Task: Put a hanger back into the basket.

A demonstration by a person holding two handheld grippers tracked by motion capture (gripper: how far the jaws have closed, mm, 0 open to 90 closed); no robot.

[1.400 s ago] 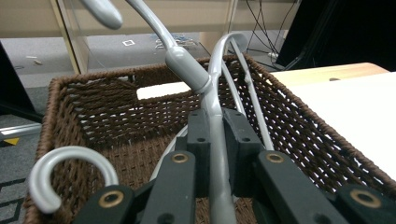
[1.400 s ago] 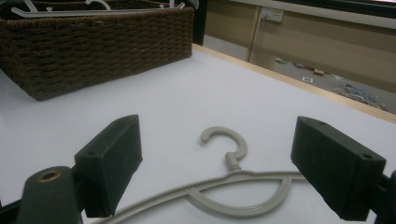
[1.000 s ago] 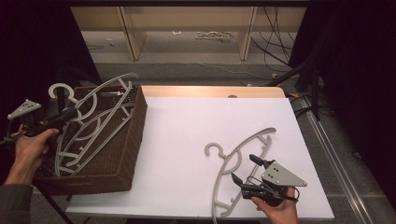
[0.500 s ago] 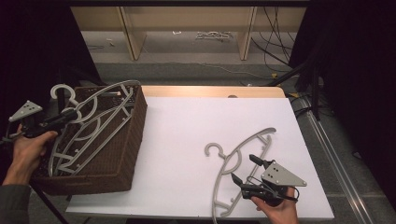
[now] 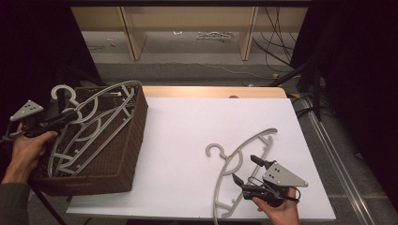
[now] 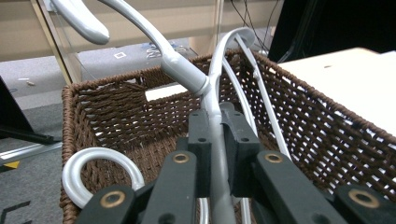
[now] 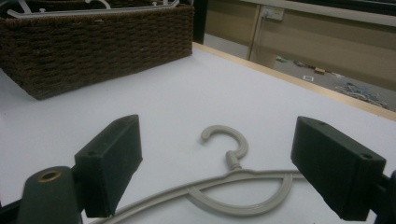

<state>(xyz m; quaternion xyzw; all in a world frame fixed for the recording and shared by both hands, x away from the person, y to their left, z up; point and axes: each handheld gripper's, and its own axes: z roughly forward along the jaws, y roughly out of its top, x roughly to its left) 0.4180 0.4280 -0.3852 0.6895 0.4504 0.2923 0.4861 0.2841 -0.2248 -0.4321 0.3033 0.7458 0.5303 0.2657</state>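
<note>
The left gripper (image 6: pixel 215 154), clamped on the grey hanger (image 6: pixel 212 93), is lowering it flat into the wicker basket (image 5: pixel 133 140) while the right gripper (image 7: pixel 224 172) is waiting with jaws apart.

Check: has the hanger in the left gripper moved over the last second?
Yes. The hanger, clamped in the left gripper, has sunk lower into the basket; it stood higher above the rim before.

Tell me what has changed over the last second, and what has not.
The left gripper, still clamped on the grey hanger, has lowered it a little further into the wicker basket, so it now lies flatter over the hanger already inside. The right gripper stays open and in place beside the beige hanger, which lies unmoved on the white table. The basket has not shifted.
</note>
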